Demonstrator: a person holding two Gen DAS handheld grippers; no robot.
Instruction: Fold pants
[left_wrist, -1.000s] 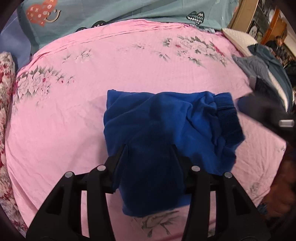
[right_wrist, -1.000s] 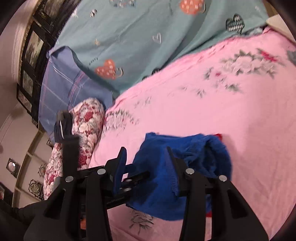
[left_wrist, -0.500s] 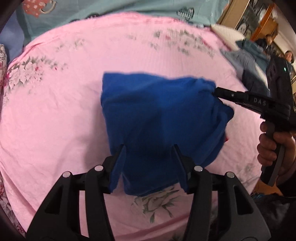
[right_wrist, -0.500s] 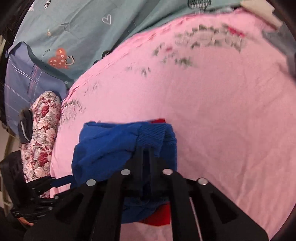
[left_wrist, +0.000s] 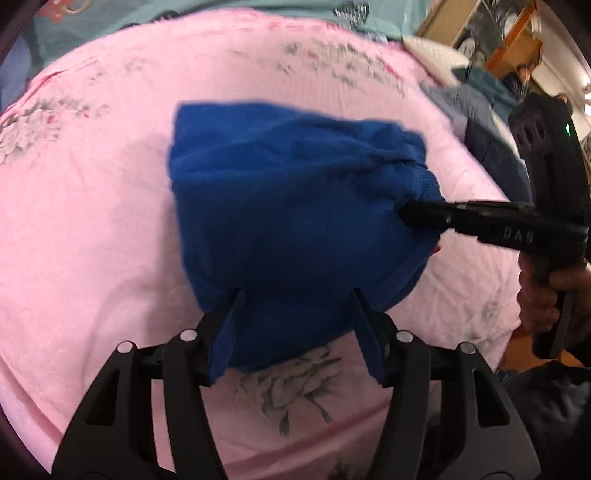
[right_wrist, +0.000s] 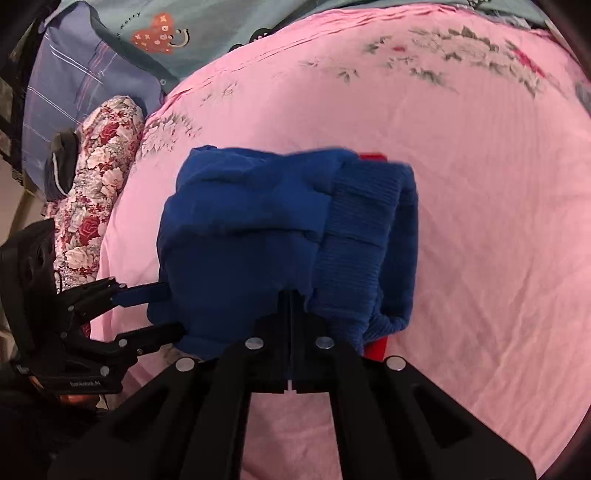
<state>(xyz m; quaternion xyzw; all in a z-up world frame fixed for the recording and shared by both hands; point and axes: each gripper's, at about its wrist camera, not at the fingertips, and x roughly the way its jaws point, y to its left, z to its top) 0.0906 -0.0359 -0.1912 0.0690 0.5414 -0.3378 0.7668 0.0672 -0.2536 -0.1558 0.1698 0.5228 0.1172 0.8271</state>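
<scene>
Blue pants (left_wrist: 295, 221), folded into a thick bundle, lie on the pink floral bedsheet (left_wrist: 92, 229) directly ahead of both claws. Left claw (left_wrist: 295, 299): jaws stand apart and have just been opening; the near edge of the bundle sits between the two fingers, cloth against the inner face of the left finger (left_wrist: 227, 332), but the pads do not press it. Most of the bundle extends forward and away from this claw. Right claw (right_wrist: 290, 295): jaws drawn together, pinched on the near edge of the pants beside the ribbed waistband (right_wrist: 354, 236), which lies just right of the fingers and curls over at its end. In the left wrist view the right claw (left_wrist: 410, 214) enters from the right side and bites the bundle's right end; a hand (left_wrist: 539, 291) grips its handle. In the right wrist view the left claw (right_wrist: 166, 306) reaches in from the left, one finger above and one below the bundle's left edge. A red item (right_wrist: 375, 345) shows under the pants just right of the right claw. Beyond the bundle: floral pillow (right_wrist: 96, 192) far left, teal blanket (right_wrist: 207, 26) at the head of the bed.
</scene>
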